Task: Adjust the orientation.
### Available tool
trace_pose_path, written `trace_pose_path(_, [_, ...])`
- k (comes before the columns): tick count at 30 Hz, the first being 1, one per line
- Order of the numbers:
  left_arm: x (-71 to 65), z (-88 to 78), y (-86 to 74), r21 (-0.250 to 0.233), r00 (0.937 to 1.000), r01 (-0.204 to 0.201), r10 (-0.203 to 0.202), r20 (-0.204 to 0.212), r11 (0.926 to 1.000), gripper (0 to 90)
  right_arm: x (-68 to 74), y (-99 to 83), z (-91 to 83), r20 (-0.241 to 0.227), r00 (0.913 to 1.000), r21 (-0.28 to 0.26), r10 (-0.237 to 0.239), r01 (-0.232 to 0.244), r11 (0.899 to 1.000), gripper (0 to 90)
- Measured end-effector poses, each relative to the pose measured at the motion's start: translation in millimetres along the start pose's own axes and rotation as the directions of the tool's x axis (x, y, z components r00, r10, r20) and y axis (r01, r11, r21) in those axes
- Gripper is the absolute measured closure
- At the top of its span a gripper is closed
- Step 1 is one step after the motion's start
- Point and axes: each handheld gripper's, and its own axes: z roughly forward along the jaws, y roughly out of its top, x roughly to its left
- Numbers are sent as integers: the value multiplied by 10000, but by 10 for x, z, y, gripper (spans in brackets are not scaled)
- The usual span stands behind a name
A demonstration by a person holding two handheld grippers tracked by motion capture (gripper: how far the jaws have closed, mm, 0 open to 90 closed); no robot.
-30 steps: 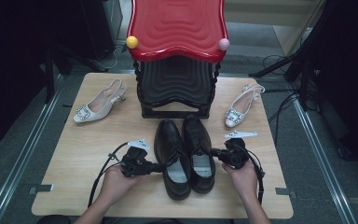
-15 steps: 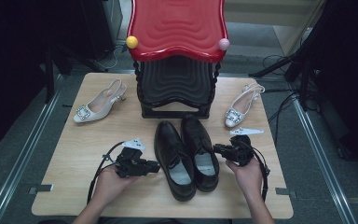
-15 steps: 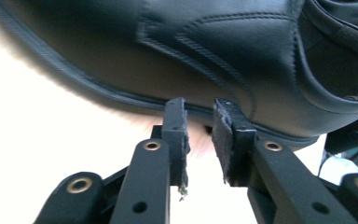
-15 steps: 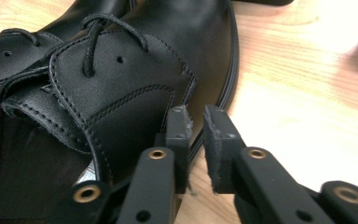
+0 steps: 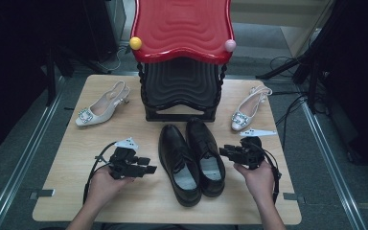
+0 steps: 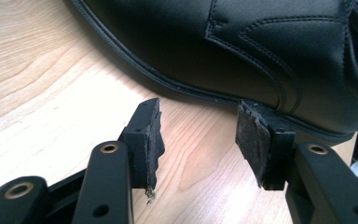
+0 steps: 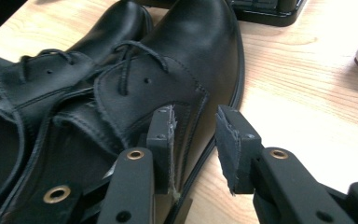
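At the far left, well beyond the left gripper [image 5: 149, 169] and toward the back of the table [image 5: 67, 191], lies a pale slingback shoe [image 5: 100, 106] with a sparkly buckle at its toe. The left gripper sits in the person's left hand [image 5: 106, 184], low over the wood, its jaws pointing across at the pair of black shoes. Its jaws have just been opening and now stand well apart with nothing but bare table between them; in the left gripper view the pads [image 6: 151, 140] stop just short of the sole edge of the left black shoe [image 5: 179, 165], which lies straight ahead of them.

Behind the black pair stands a black stool [image 5: 181, 91] with a red stool [image 5: 182, 29] stacked on top.

The right black shoe [image 5: 207, 155] lies touching its partner, heels toward the person. The right gripper [image 5: 224, 152], held in the right hand [image 5: 255, 175], faces it from the other side. Its jaws have also just been opening and stand partly apart: in the right gripper view one pad [image 7: 162, 133] lies against the shoe's side leather and the other [image 7: 227, 140] hangs over the table just outside the sole, gripping nothing.

Beyond the right gripper, near the back right, rests a second pale slingback shoe [image 5: 247, 111].
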Motion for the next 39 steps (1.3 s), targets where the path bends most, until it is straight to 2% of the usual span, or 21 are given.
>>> trace_pose_path(8, [48,-33,-7,-75,10000,73,-73,-25,9999,466,126,75,-146,-202,9997,-47,-109,108,9999,662])
trace_pose_path(13, [74,-33,5,-65,9998,185,-185,-32,9998,452,271,109,-201,-432,9984,116,-372,377,9992,652])
trace_pose_path(16, [80,-38,12,-35,9999,104,-105,-124,9999,446,375,112,-208,-592,9969,237,-519,533,9983,646])
trace_pose_path(26, [106,-17,70,190,9994,-162,168,-288,9997,439,705,78,-77,-1215,9893,1124,-810,948,9891,610])
trace_pose_path(31, [124,-25,94,116,9991,-195,199,-371,9997,433,813,58,-23,-1243,9885,1503,-858,1042,9831,579])
trace_pose_path(33, [125,-25,113,129,9991,-159,164,-399,9998,431,837,49,12,-1245,9884,1739,-864,1074,9789,561])
trace_pose_path(35, [125,-25,140,162,9983,-326,333,-474,9993,431,848,39,63,-1270,9878,2035,-896,1144,9724,556])
trace_pose_path(39, [145,-6,177,139,9987,-327,333,-397,9994,430,856,19,171,-1148,9894,2506,-884,1150,9612,551])
